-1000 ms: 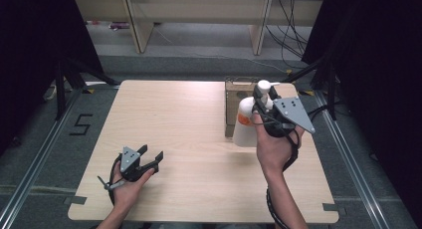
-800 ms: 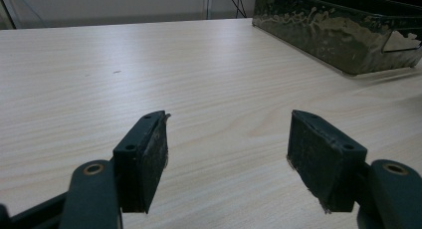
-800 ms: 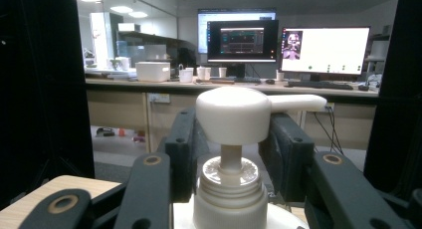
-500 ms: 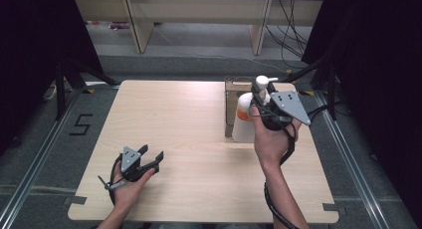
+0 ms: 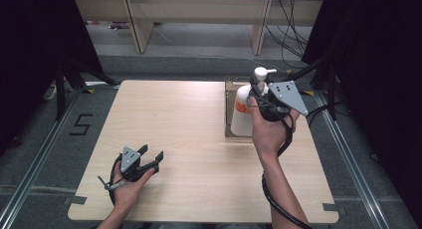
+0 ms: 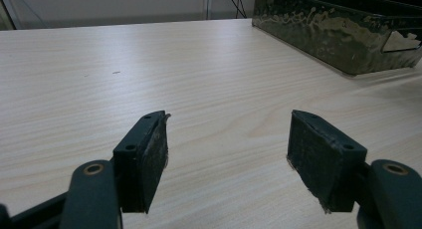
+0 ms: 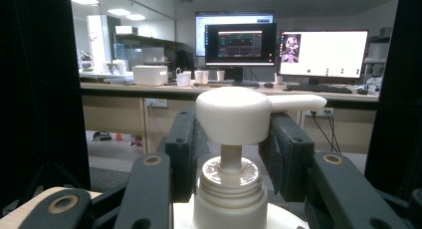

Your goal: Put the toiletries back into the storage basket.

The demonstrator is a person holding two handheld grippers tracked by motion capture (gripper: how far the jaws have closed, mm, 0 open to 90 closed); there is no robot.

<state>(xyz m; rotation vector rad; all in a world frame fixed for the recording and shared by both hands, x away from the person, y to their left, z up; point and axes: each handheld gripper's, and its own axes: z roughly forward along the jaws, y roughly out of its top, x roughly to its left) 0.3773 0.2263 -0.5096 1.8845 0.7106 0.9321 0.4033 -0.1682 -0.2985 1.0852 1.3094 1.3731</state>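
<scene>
A white pump bottle (image 5: pixel 242 115) with an orange label stands upright at the near side of a dark open box (image 5: pixel 228 87) on the right of the table; I cannot tell whether its base rests inside. My right gripper (image 5: pixel 258 85) is shut on the bottle's neck. In the right gripper view the pump head (image 7: pixel 233 114) sits between the two black fingers (image 7: pixel 183 139) of the right gripper (image 7: pixel 232 125). My left gripper (image 5: pixel 150 157) rests low near the table's front left, open with nothing in it. In the left gripper view the left gripper (image 6: pixel 226 154) has bare wood between its pads.
The wooden table (image 5: pixel 174 119) lies bare between the two hands. The dark box (image 6: pixel 338 35) has mottled walls and lies ahead and to the right of the left gripper. Shelving and cables stand beyond the table's far edge.
The right gripper with the bottle has shifted slightly away from the person, toward the box. The left gripper has stayed in place.
</scene>
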